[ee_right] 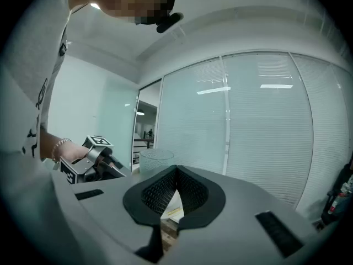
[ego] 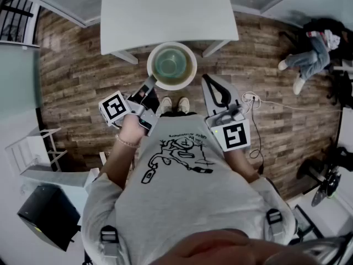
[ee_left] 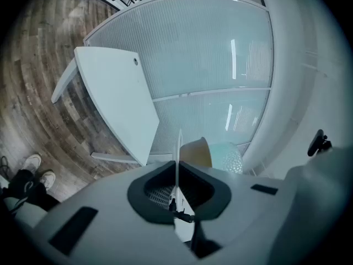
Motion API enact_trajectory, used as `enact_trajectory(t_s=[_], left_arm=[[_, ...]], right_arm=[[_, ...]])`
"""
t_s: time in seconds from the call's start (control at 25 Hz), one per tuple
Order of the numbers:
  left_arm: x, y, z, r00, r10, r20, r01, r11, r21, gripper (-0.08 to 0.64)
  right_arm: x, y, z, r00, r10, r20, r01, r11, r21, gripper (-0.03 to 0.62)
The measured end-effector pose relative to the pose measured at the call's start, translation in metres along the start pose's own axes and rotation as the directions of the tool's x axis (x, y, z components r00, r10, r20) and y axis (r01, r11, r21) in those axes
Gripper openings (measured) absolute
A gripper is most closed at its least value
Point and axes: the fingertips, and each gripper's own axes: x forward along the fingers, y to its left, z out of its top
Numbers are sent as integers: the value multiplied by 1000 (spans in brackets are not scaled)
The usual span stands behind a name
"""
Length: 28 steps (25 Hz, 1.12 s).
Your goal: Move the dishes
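White-rimmed and greenish inside, the bowl (ego: 172,65) hangs in the air over the wooden floor (ego: 77,81), right at the near edge of the pale table (ego: 165,15) and not resting on it. My left tool (ee_left: 176,173) is clenched on its rim. In the left gripper view a thin white edge runs up between the pads, with a tan surface and dimpled glass just behind it. That may mean more than one dish is stacked, but I cannot tell for sure. My right tool (ee_right: 175,181) is shut tight with nothing in it, off to the side and well clear of the bowl.

My worry is the grip. It is a pinch at one point on the rim of a wide dish, so all the weight levers on that spot. I judge that a quick swing or a wrist roll could let the rim twist in the pads and slip out, and below there is only hard floor. If it is a stack, tilting could send the inner piece sliding. The bowl is also close enough to the table's near edge that moving forward too low could knock its far rim against it. A cable (ego: 276,105) trails on the floor to my right, which matters if I have to step that way
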Motion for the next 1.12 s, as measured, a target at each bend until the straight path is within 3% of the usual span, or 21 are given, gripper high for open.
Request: enact_trajectory(t_s=[1.12], left_arm=[[52,-13,-41,999,5,49,-5,1000,-3,15]], right_arm=[[-26,-54,-8,998,54,41,-55,998,44,38]])
